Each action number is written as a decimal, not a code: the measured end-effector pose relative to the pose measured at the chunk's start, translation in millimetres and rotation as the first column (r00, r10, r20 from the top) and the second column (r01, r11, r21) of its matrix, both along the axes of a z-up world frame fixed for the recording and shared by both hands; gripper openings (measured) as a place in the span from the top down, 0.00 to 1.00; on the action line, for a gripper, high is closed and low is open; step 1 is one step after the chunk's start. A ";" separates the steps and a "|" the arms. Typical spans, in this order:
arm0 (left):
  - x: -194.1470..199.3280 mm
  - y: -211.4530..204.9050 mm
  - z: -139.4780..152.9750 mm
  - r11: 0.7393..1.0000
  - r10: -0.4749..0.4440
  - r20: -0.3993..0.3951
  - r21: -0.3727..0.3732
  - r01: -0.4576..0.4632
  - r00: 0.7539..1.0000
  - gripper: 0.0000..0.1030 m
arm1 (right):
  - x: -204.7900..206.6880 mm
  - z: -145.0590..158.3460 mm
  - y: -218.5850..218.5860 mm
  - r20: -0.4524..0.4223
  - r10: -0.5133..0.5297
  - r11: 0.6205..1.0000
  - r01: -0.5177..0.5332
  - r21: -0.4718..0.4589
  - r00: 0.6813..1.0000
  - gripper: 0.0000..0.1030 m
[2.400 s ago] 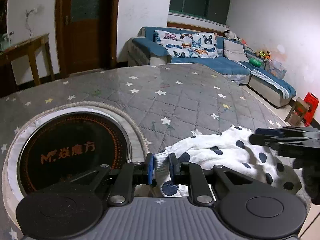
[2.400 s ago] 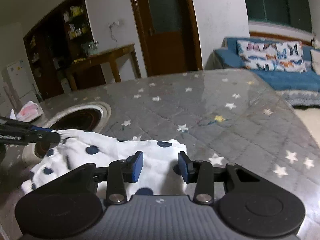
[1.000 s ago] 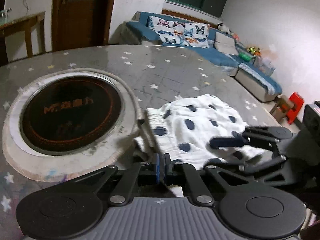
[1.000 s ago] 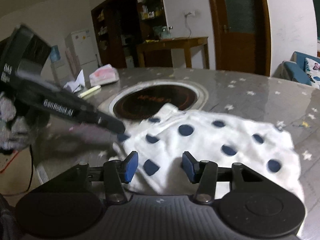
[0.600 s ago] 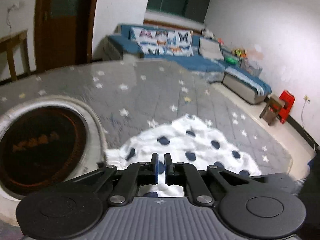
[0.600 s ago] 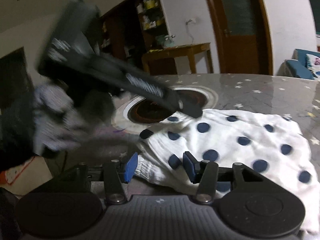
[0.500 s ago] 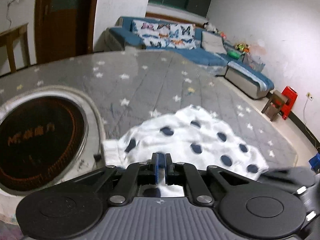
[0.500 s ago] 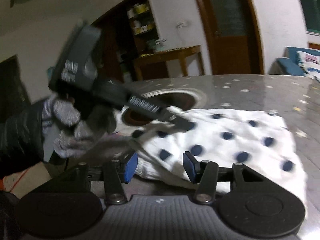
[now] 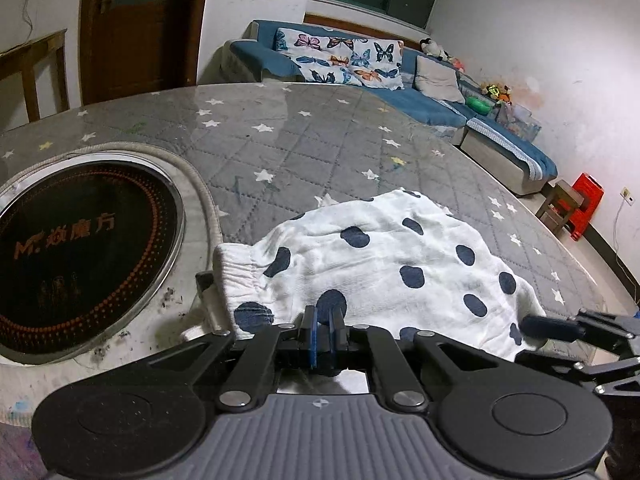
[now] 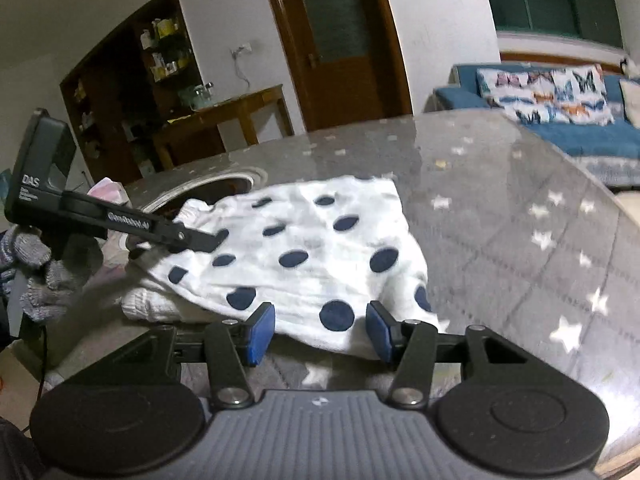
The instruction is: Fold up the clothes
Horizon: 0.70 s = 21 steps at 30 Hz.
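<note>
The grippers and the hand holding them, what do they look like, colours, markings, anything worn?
Both are black linkage grippers with silver pivot bolts, round black discs and a ribbed grey base. The left gripper and right gripper carry blue finger pads. White lettering marks the left one's arm and body. The hand wears a grey knitted glove.

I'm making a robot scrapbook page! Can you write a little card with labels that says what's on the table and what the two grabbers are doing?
Garment: white cloth with dark blue dots, lying crumpled on the table
Table: grey star-patterned cover
Also on the table: round black cooktop, beside the cloth's elastic end
Left gripper: jaws shut, at the cloth's near edge
Right gripper: jaws open, at the cloth's near edge, not pinching
</note>
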<state>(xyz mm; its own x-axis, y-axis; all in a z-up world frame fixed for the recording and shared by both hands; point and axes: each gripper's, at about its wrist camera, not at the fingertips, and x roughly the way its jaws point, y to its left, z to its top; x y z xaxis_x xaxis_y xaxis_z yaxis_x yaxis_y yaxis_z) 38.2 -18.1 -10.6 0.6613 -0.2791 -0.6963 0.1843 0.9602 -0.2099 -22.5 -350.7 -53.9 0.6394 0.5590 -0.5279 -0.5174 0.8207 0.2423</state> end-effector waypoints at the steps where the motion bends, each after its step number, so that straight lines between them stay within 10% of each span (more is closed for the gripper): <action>1: -0.3 0.3 0.2 1.000 0.001 0.001 0.000 -0.001 1.000 0.94 | 0.4 4.6 0.6 0.016 -0.001 1.000 0.001 0.006 1.000 0.50; 21: -11.0 3.1 0.8 1.000 0.016 0.027 -0.003 -0.015 1.000 0.89 | 70.0 4.0 30.7 0.002 0.021 0.998 -0.021 -0.063 1.000 0.51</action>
